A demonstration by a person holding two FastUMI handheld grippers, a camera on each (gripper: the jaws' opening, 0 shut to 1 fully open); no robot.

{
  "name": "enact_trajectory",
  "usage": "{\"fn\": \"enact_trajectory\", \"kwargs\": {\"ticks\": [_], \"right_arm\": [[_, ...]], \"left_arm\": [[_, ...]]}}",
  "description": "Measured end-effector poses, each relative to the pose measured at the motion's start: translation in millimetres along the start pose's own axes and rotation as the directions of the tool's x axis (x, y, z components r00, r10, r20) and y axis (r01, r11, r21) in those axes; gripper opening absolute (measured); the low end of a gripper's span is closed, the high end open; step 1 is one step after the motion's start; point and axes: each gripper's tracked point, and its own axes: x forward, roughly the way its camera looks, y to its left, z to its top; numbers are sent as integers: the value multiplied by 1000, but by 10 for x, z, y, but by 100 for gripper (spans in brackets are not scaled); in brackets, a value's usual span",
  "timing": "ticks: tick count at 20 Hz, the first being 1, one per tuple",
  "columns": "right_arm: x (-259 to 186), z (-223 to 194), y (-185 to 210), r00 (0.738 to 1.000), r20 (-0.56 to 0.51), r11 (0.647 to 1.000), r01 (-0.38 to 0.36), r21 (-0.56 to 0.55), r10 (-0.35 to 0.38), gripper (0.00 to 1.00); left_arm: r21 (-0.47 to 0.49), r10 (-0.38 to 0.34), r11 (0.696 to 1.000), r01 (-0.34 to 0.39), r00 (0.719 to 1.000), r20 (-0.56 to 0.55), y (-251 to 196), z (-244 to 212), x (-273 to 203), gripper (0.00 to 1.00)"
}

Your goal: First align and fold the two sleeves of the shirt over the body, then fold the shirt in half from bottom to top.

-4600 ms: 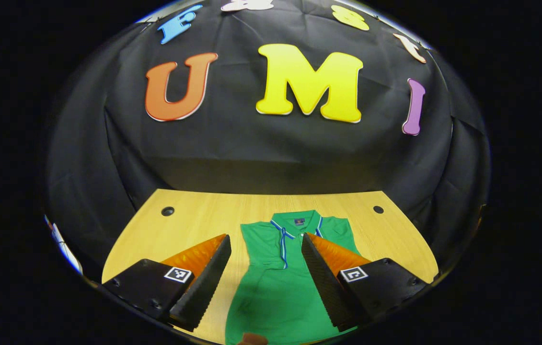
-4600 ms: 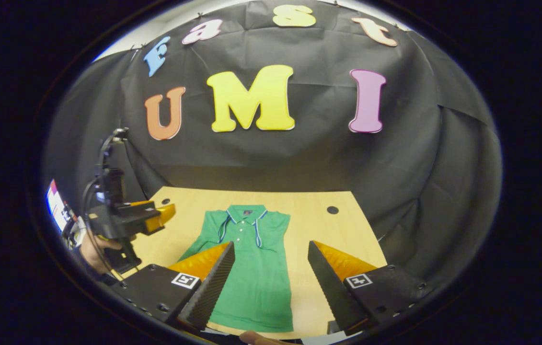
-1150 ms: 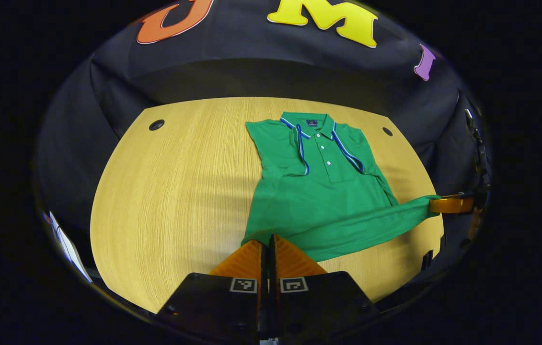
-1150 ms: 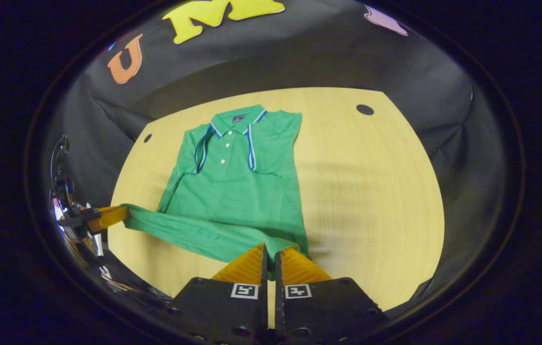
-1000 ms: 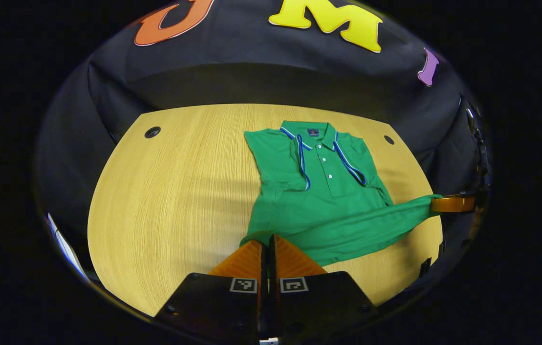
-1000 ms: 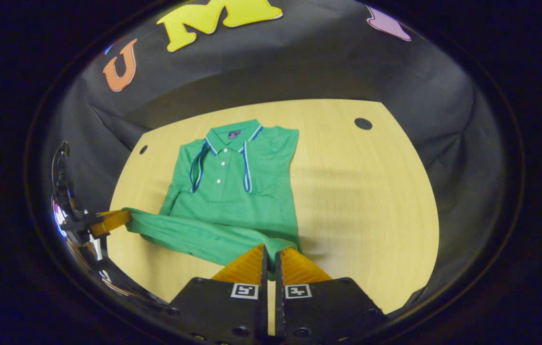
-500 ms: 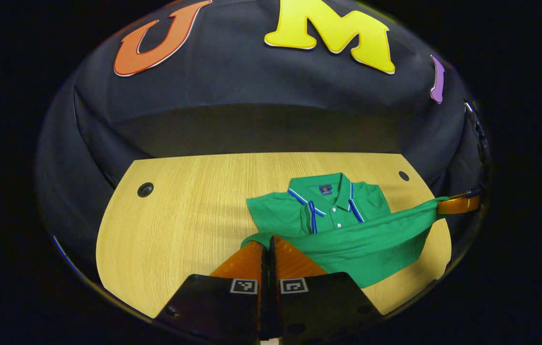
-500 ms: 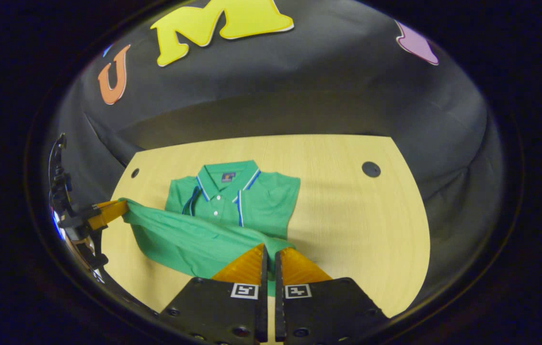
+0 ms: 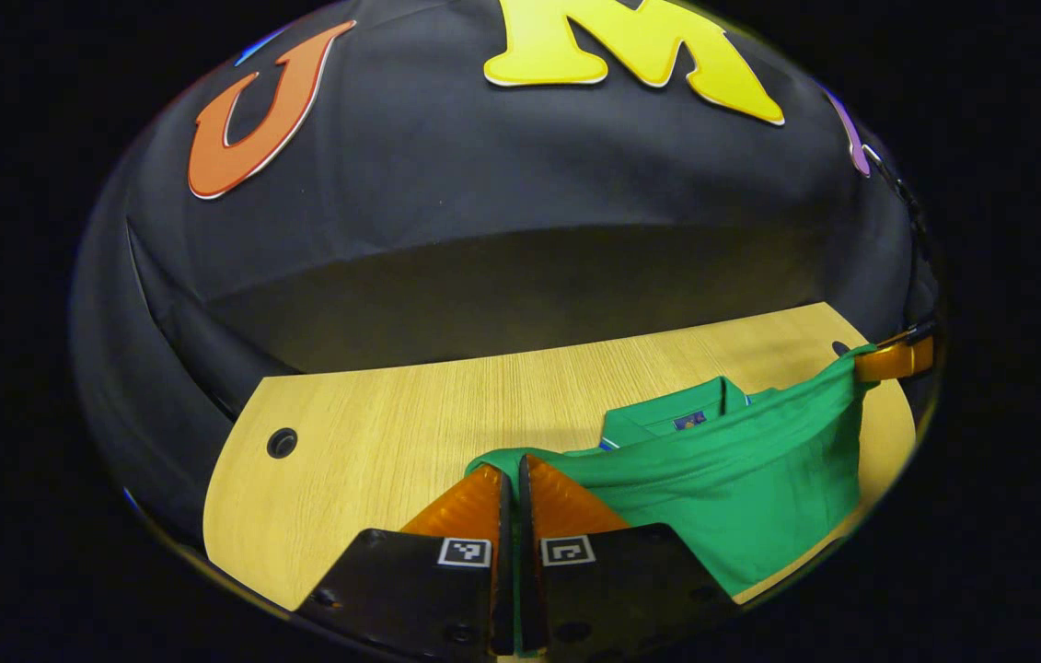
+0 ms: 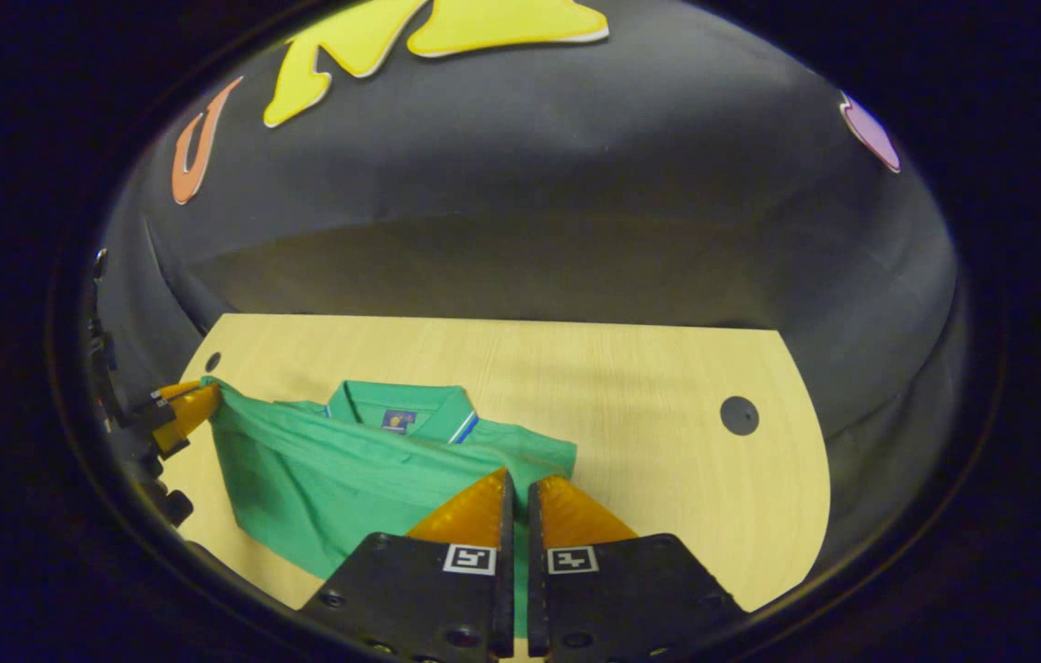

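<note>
A green polo shirt (image 9: 741, 479) (image 10: 327, 479) with blue and white collar trim lies on the wooden table (image 9: 446, 405) (image 10: 630, 387). Its bottom hem is lifted and stretched over the body, up near the collar (image 9: 667, 422) (image 10: 396, 405). My left gripper (image 9: 511, 465) is shut on one hem corner. My right gripper (image 10: 517, 479) is shut on the other hem corner. The left gripper view has the right gripper (image 9: 893, 359) at the far right edge, pinching the hem. The right gripper view has the left gripper (image 10: 179, 405) at the far left edge. The raised cloth hides the lower body.
The table has a round cable hole (image 9: 282, 443) on the left and another (image 10: 738, 415) on the right. The black booth wall rises right behind the table's far edge. Bare wood lies on either side of the shirt.
Both grippers have carried the hem forward over the body toward the collar. The raised fold now covers the buttons and most of the chest that showed before.
</note>
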Motion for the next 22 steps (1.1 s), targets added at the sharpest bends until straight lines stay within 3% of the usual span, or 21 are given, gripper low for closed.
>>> {"fn": "enact_trajectory", "kwargs": {"ticks": [2,3,4,6,8,9,15,19,22], "right_arm": [[107,41,-50,1000,13,999,16,36,-16,9],[110,51,-61,1000,17,999,14,52,-15,10],[55,64,-80,1000,20,998,22,65,-23,26],[-25,99,-137,999,31,998,36,54,-37,62],[-180,109,-174,998,43,998,51,34,-52,98],[-291,131,-188,997,55,998,54,27,-55,97],[-1168,383,-113,981,188,998,53,-16,-49,93],[-1838,488,-76,952,298,995,84,-62,-62,96],[-2340,535,5,923,381,996,72,-49,-48,96]], "left_arm": [[-39,5,999,-4,1000,8,-43,-12,39,10],[-61,-17,998,17,1000,12,-106,0,36,18],[-90,-35,995,36,999,15,-150,4,-7,19],[-144,-50,988,55,998,35,-195,49,-102,66],[-148,-18,989,23,999,32,-127,53,-192,83],[-139,3,990,2,1000,30,-94,71,-208,100],[-149,30,989,-16,995,94,-54,484,-961,98],[-145,54,989,-27,981,184,-60,889,-1544,98],[-120,29,993,3,965,259,-149,1118,-2035,97]]}}
